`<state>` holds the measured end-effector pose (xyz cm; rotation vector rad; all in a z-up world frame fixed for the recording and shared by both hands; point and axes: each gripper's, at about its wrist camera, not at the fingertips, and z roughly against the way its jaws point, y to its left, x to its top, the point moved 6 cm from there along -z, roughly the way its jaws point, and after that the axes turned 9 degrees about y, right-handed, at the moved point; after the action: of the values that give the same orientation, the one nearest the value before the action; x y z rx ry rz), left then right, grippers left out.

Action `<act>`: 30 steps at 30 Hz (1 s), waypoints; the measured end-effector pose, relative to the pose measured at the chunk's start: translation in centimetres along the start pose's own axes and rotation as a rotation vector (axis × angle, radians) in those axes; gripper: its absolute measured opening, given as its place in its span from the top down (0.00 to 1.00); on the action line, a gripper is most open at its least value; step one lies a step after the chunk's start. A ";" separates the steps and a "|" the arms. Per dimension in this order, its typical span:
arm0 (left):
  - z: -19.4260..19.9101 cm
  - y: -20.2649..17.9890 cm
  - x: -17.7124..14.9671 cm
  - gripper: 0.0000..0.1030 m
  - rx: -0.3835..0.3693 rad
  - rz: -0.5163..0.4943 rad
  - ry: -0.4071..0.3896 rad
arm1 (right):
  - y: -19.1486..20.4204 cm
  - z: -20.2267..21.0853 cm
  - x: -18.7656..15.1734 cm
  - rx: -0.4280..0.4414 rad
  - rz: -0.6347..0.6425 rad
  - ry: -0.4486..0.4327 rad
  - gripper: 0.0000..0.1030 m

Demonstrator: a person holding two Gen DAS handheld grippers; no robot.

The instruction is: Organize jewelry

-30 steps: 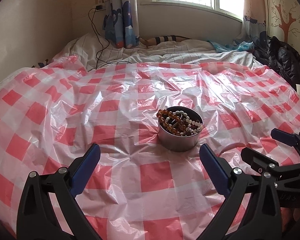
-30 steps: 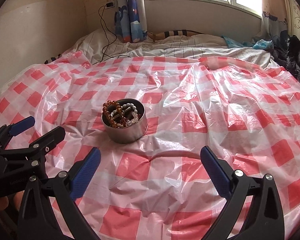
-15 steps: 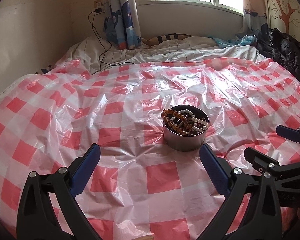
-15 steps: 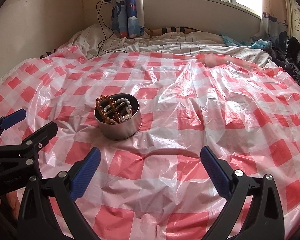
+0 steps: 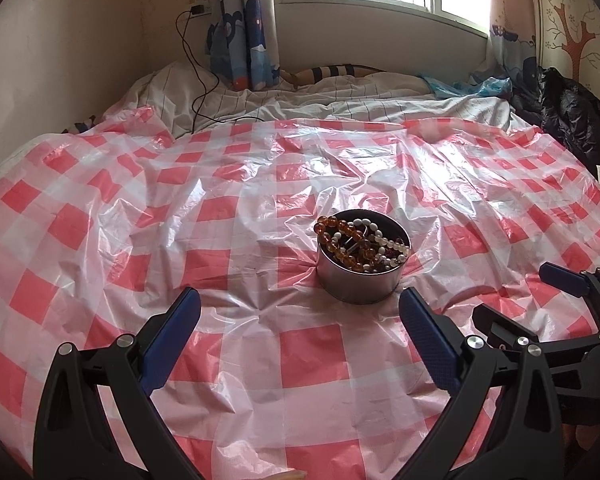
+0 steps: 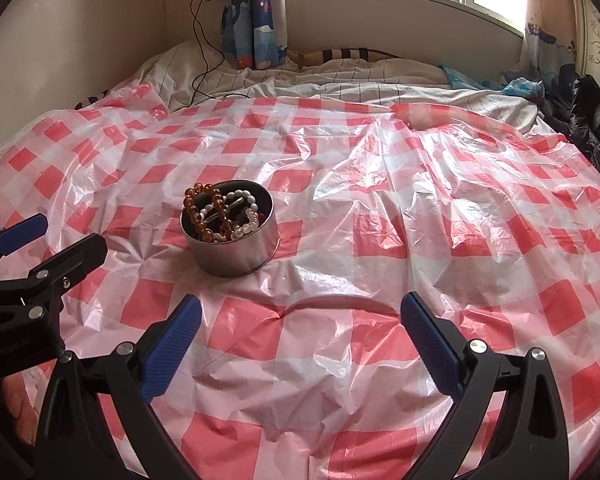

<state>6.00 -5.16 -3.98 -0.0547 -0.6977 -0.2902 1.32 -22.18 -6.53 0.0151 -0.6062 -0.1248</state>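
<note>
With both the left gripper (image 5: 299, 316) and right gripper (image 6: 301, 322) gaping empty, approach the round metal tin (image 5: 358, 278) slowly, pinching one bead bracelet (image 5: 340, 236) without tipping it.

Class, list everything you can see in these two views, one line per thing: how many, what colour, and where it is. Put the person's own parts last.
Round tin: one, silver, on the checked sheet, ahead of both grippers.
Amber bead bracelet: one, orange-brown, in the tin, partly over its rim.
White bead bracelet: one, white, in the tin.
Plastic sheet: one, red-and-white checked, spread over the bed.
Charger cable: one, black, wall socket down to bedding.
Curtain: one, blue cartoon print, below window.
Jacket: one, black, far right.
Left hand-held gripper: one, black with blue pads, open.
Right hand-held gripper: one, same colours, open.
</note>
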 end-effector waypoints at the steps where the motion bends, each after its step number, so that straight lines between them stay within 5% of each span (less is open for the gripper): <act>1: 0.0 0.0 0.0 0.07 0.000 -0.001 0.000 | 0.0 0.0 0.0 0.001 0.001 -0.002 0.07; 16: -0.4 -0.1 0.0 0.07 0.002 -0.006 0.007 | 0.2 -0.6 0.1 0.000 0.005 0.010 0.07; 30: -1.8 2.0 -0.1 0.07 -0.045 0.089 0.100 | 0.6 -1.9 0.2 -0.035 0.012 0.079 0.07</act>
<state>7.63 -3.45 -5.38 -0.1135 -0.5880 -0.2216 2.62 -21.65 -7.96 -0.0171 -0.5255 -0.1230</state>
